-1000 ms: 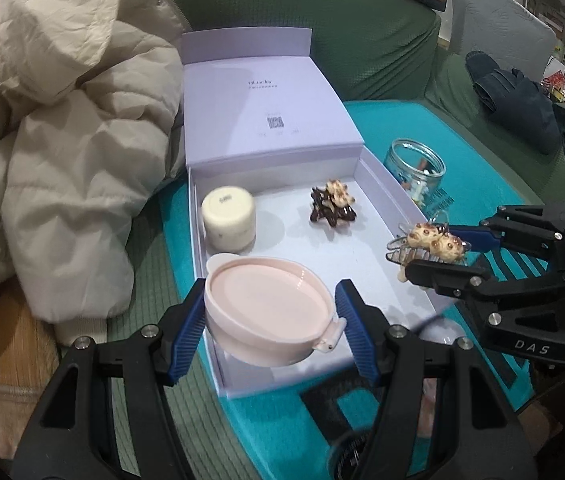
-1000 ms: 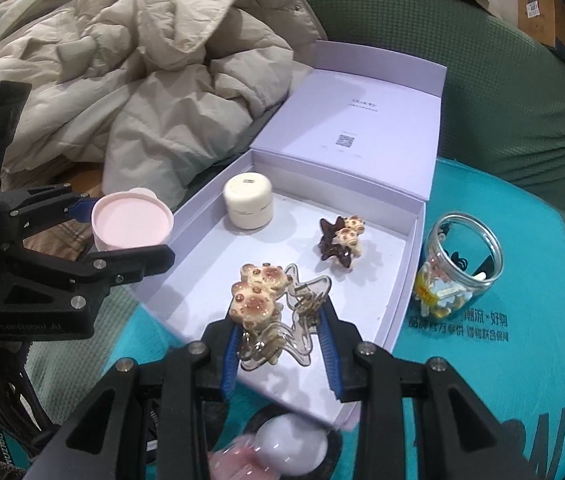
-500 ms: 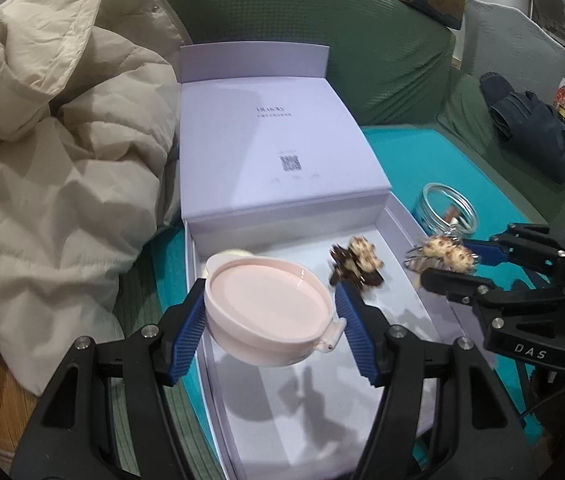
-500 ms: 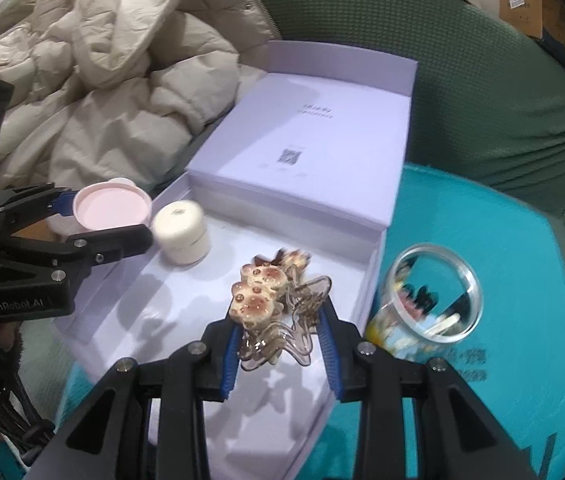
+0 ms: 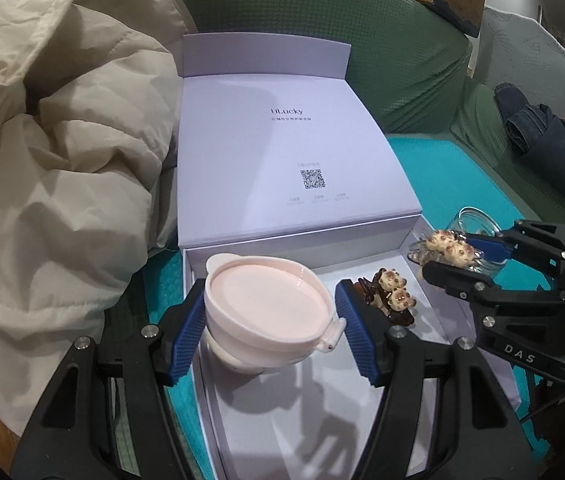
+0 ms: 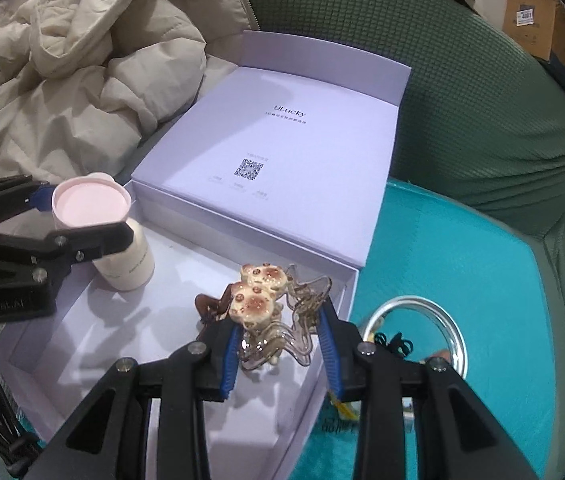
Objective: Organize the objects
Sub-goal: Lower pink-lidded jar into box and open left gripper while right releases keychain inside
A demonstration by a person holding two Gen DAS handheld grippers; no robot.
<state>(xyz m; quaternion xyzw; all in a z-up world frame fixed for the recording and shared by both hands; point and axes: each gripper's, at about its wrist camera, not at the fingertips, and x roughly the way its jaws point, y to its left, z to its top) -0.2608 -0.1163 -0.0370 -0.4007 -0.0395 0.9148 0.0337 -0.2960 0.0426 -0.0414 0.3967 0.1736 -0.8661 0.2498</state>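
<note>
Over an open lavender gift box (image 6: 314,240) already holding a white jar (image 6: 130,264) and a brown hair claw (image 5: 386,296), the left gripper (image 5: 270,320) clamps a pink lidded cup (image 5: 266,312) and the right gripper (image 6: 282,344) a clear bear-decorated hair claw (image 6: 274,312), neither yet set down.

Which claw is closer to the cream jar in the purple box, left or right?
Left. The left claw, gripping the pink cup, hangs directly above the cream jar. The right claw, holding a clear hair clip, is off towards the box's opposite side.

Two hair clips (image 6: 278,320) (image 6: 212,306), one pink cup (image 5: 268,316), one cream jar (image 6: 130,264), one box (image 6: 242,208), one glass jar (image 6: 418,340)
</note>
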